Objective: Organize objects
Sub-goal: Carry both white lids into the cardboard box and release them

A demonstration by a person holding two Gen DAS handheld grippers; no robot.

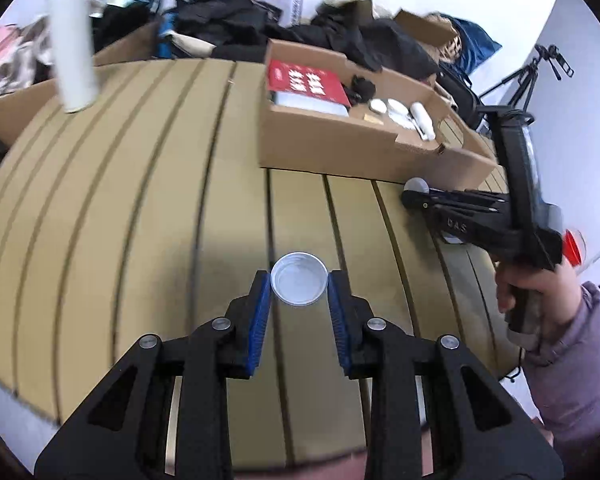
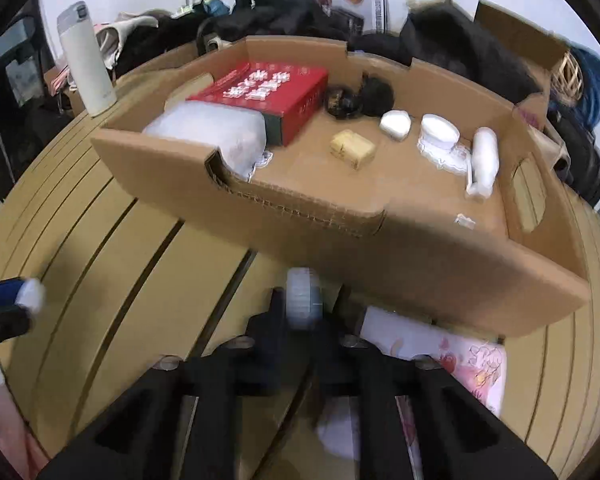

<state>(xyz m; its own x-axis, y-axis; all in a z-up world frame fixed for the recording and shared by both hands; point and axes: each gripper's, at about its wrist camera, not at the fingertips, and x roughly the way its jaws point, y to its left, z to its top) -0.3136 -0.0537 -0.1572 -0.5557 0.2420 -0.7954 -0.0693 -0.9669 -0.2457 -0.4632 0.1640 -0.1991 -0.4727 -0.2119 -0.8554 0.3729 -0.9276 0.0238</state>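
My left gripper [image 1: 299,286] is shut on a small round clear container [image 1: 299,283], held above the slatted table [image 1: 140,200]. My right gripper [image 2: 304,300] is shut on a small white ribbed cap [image 2: 303,298], just in front of the cardboard tray [image 2: 380,248]; it also shows in the left wrist view [image 1: 416,192] with the cap [image 1: 417,184] at its tip. The cardboard tray [image 1: 340,152] holds a red box [image 2: 268,96], a bubble-wrapped bundle [image 2: 212,136], a yellow block [image 2: 353,148], black items [image 2: 360,96], and white containers [image 2: 440,132].
A tall white flask [image 2: 86,60] stands at the table's far left, also in the left wrist view [image 1: 72,40]. A pink printed sheet [image 2: 460,356] lies under the tray's near edge. Dark clothes and boxes [image 1: 240,12] pile behind the table. A tripod [image 1: 532,72] stands at the right.
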